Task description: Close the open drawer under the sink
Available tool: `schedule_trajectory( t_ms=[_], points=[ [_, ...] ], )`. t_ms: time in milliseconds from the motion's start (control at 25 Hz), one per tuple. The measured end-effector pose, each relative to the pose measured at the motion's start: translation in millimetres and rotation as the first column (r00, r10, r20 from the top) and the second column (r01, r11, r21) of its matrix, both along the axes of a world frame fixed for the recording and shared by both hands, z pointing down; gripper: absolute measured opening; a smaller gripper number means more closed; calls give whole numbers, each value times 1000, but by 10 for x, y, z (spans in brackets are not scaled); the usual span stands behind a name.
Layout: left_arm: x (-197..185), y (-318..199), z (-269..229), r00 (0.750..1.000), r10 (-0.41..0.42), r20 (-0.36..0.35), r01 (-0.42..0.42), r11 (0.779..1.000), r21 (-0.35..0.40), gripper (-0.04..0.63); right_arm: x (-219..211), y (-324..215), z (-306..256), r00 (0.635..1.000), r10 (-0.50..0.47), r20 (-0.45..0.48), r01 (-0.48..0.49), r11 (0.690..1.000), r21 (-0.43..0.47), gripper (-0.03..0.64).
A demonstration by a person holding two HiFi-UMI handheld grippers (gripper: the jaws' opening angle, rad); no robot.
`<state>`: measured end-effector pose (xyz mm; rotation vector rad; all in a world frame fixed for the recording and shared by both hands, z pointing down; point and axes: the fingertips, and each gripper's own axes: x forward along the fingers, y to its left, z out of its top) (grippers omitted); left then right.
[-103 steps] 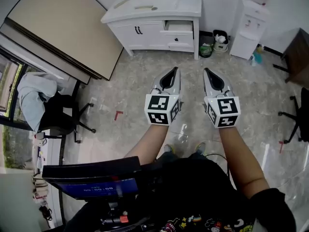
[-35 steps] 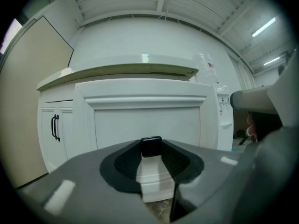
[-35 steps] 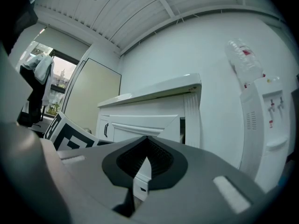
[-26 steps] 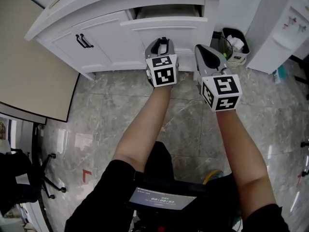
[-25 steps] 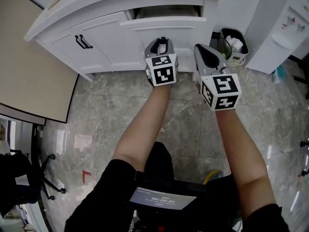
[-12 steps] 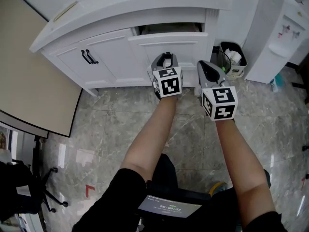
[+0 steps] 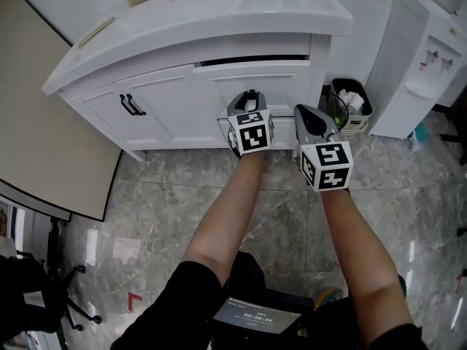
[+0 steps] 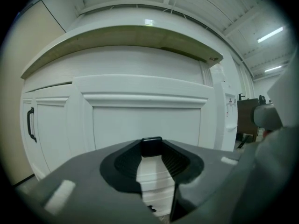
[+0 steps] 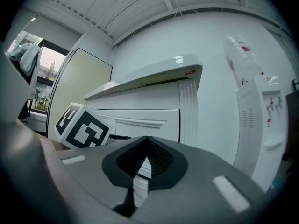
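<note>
1. The left gripper point(image 7: 250, 95) has its jaws drawn together at the tips and holds nothing. Only white cabinet moulding shows through the narrow gap behind the tips. Shut jaws make a blunt nose, which suits pushing better than gripping.
2. It points straight at the drawer front point(image 7: 255, 84), low on the panel. In the left gripper view the panel point(image 8: 145, 120) fills the frame, so the tip is at or just short of the wood. I cannot confirm contact.
3. The right gripper point(image 7: 304, 111) is also closed and empty. It sits just beside the left one, nearer the cabinet's right corner post point(image 9: 187, 111). It looks aimed past the drawer, so I judge it is merely keeping level, not pushing.
4. The drawer sits under the countertop point(image 7: 219, 20) at the cabinet's right end. It is almost home: a thin dark slit point(image 7: 248, 61) shows between its top edge and the counter's front edge, so it is not yet flush.
5. To the left are the cupboard doors with black handles point(image 7: 130, 104), well apart from both tools.
6. Past the right corner stand a small waste bin point(image 7: 349, 104) and a white water dispenser point(image 7: 419, 57).
7. My judgement: one short, square push finishes the job. An off-centre shove could skew the drawer on its runners.
</note>
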<state>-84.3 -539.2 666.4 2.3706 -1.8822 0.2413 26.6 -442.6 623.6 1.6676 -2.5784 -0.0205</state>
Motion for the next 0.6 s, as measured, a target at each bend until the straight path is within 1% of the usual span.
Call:
schedule_trajectory(
  t_ms=[200,360,480,600],
  points=[
    [5,-156,-8,1000,5,-1,-6,1000,-12,133,7,-158,43,1000,16,5,-16,1000,-11,23],
    [24,-118,20,1000,6,-13,-7,999,-39,137,22,-213,97,1000,13,18,-13,999,-38,23],
    [66,-148,2,1000,14,-10,-15,1000,-21,141,75,-324,80,1000,8,20,-8,999,-31,21],
    [62,-135,-5,999,41,-6,-41,999,13,141,61,-360,83,1000,-1,24,2,1000,-13,22]
  ],
)
